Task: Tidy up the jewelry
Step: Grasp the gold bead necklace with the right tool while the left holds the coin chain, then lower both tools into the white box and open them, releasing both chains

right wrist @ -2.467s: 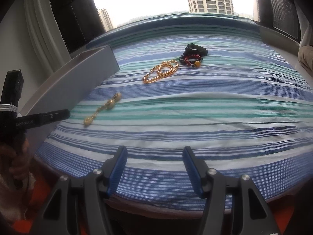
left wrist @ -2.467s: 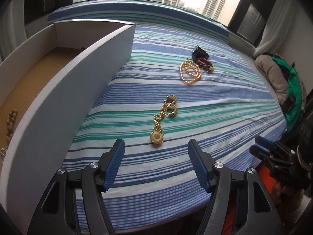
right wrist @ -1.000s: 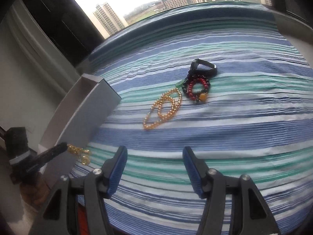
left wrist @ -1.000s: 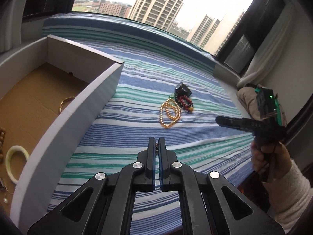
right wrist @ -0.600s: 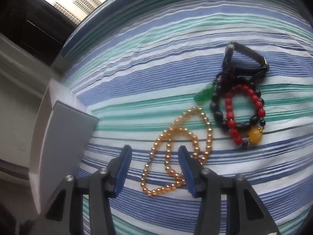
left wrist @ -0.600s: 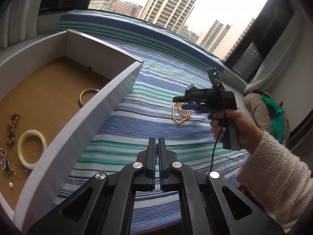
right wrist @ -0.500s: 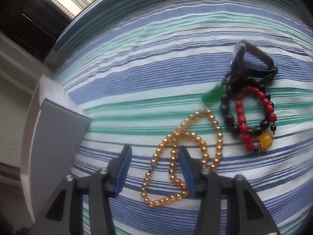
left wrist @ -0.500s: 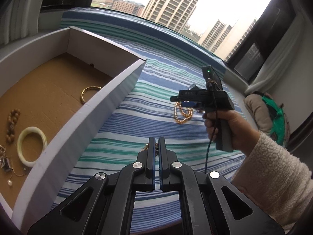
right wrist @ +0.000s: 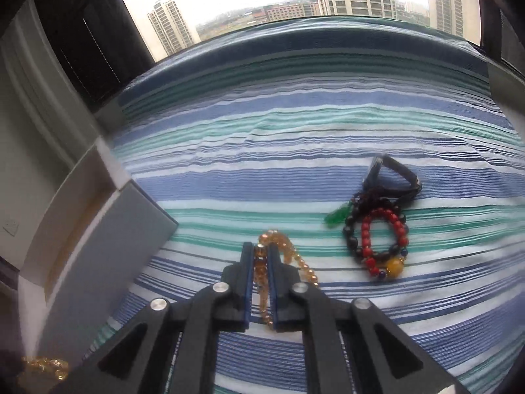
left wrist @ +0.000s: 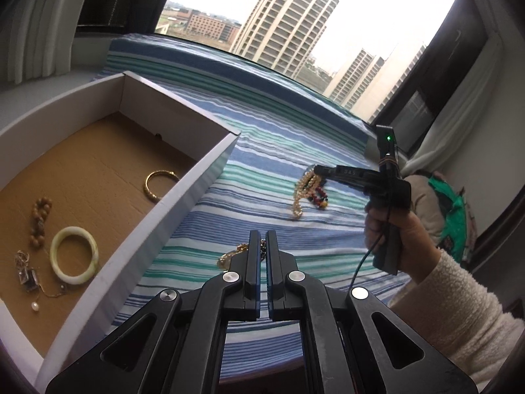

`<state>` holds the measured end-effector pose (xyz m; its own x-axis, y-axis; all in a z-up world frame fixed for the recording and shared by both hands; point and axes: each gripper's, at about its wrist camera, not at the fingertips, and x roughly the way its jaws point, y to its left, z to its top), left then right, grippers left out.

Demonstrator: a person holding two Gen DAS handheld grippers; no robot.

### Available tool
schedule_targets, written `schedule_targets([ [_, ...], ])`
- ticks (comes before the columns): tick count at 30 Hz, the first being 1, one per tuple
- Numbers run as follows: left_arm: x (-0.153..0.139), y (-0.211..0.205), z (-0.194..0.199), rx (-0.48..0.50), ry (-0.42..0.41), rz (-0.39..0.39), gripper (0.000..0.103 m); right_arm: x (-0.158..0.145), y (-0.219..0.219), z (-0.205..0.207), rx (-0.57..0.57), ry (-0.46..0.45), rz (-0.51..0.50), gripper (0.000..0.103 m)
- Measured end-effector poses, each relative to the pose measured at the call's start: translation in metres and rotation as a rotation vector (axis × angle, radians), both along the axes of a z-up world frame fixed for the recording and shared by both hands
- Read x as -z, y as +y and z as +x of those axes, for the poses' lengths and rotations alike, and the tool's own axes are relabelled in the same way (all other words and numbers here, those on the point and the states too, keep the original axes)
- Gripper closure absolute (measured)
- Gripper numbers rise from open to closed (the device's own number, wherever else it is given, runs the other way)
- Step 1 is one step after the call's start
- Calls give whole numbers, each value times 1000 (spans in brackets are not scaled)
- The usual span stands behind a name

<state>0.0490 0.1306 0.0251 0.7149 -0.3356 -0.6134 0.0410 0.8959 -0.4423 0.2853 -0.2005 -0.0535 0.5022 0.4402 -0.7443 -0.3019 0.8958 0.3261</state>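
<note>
Left tool (left wrist: 262,241), lower centre of left view, pressed together on a gold chain (left wrist: 234,254) over the striped bed (left wrist: 262,151). Right tool (right wrist: 261,259), lower centre of right view, pinching an amber bead necklace (right wrist: 297,261). Red & black bead bracelets (right wrist: 377,239) lie right of it. White box (left wrist: 170,203) w/ bangles at left.

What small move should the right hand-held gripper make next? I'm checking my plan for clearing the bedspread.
Probably lift it. The right hand-held gripper is shut on the amber bead strand, whose tail still trails on the striped bedspread. Raising it first would likely clear the red and black bracelets before carrying it to the open box.
</note>
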Motion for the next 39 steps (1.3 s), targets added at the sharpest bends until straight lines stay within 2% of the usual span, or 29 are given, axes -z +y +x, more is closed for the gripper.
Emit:
schedule_targets([
  [5, -36, 22, -16, -59, -45, 2, 103, -67, 2, -18, -77, -97, 72, 95],
  [9, -55, 55, -32, -156, -65, 41, 103, -117, 28, -28, -164, -153, 133, 95],
  [13, -54, 94, -39, -270, -46, 71, 103, -157, 66, -39, -255, -189, 181, 95],
  [17, -38, 130, -45, -367, -5, 99, 103, -178, 112, -47, -340, -204, 213, 95],
  [21, -8, 159, -44, -422, 58, 83, 103, -171, 166, -51, -416, -171, 232, 95],
  [25, 22, 183, -39, -469, 130, 83, 103, -145, 221, -53, -482, -114, 231, 95],
  [30, 56, 209, -31, -516, 223, 94, 103, -93, 278, -65, -545, -65, 198, 95],
  [35, 73, 213, -27, -538, 296, 127, 100, -35, 316, -78, -587, 10, 99, 94],
  [36, 73, 213, -27, -543, 305, 131, 88, -30, 319, -81, -580, 10, 69, 92],
  [37, 73, 212, -28, -549, 310, 131, 62, -27, 320, -83, -570, 2, 31, 91],
  [38, 71, 211, -30, -563, 307, 137, 48, -27, 320, -85, -567, -3, 5, 86],
  [39, 68, 208, -33, -579, 295, 149, 31, -28, 317, -86, -565, -5, -2, 70],
])
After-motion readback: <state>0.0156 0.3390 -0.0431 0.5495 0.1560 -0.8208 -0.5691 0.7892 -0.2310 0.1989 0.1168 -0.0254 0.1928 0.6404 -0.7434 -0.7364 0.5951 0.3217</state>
